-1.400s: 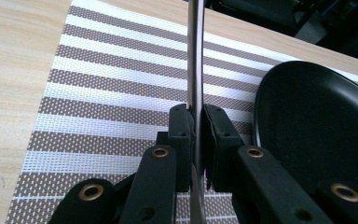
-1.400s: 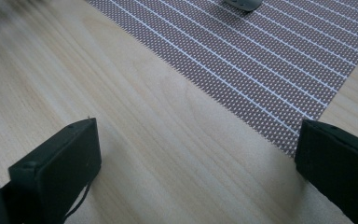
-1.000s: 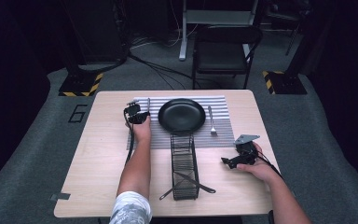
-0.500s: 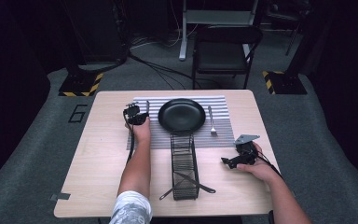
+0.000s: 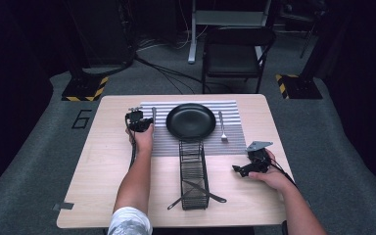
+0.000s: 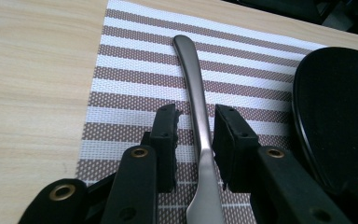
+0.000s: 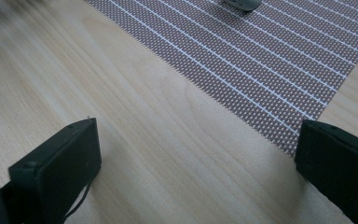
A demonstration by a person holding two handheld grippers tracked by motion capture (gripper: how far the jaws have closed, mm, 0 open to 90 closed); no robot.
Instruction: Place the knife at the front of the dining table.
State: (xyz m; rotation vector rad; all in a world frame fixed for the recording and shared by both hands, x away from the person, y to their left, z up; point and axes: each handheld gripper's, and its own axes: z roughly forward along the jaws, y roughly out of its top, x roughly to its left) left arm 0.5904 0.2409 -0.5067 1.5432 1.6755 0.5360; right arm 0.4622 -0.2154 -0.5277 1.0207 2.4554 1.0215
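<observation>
A silver utensil lies on the striped placemat, left of the black plate. My left gripper straddles its handle. The jaws have just been opening, and slim gaps show beside the handle, so the pads no longer press on it. In the high view the left gripper sits at the mat's left edge beside the plate. My right gripper stands wide open over bare wood at the mat's corner, nothing between its jaws. It rests right of the wire rack.
A fork lies on the placemat right of the plate. More utensils stick out of the rack's near end. A black chair stands beyond the table's far edge.
</observation>
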